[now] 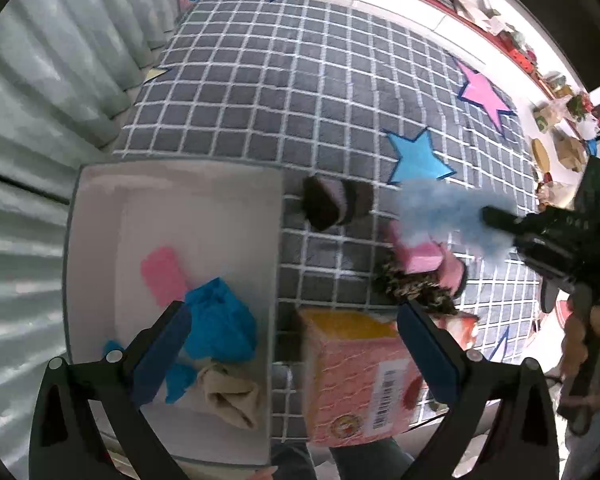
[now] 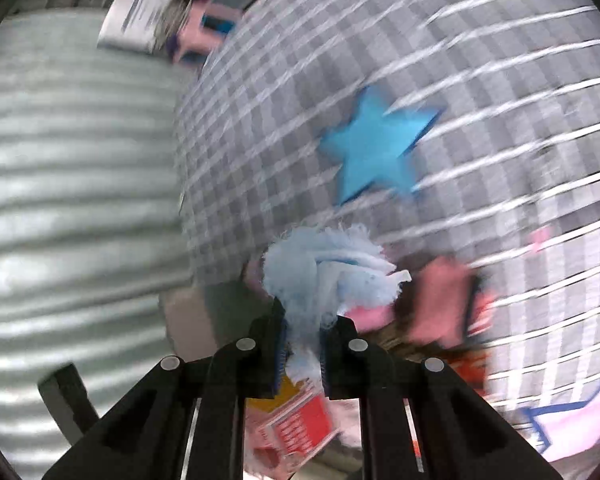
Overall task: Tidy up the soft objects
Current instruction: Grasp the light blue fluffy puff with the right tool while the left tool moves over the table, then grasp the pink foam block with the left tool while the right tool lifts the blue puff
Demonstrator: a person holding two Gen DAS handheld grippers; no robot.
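Left wrist view: left gripper (image 1: 296, 356) seen spread wide, nothing held, poised over edge of white rectangular box (image 1: 172, 208) and pink cardboard carton (image 1: 356, 384). Box contents noted: pink cloth (image 1: 162, 276), bright blue cloth (image 1: 220, 324), beige sock (image 1: 232, 396). Dark striped sock (image 1: 336, 202) and leopard-print cloth (image 1: 416, 286) seen on grey grid-patterned rug (image 1: 300, 92).

Right wrist view (blurred): right gripper (image 2: 303, 354) seen pinching fluffy light-blue cloth (image 2: 324, 272), lifted above rug, near pink items.
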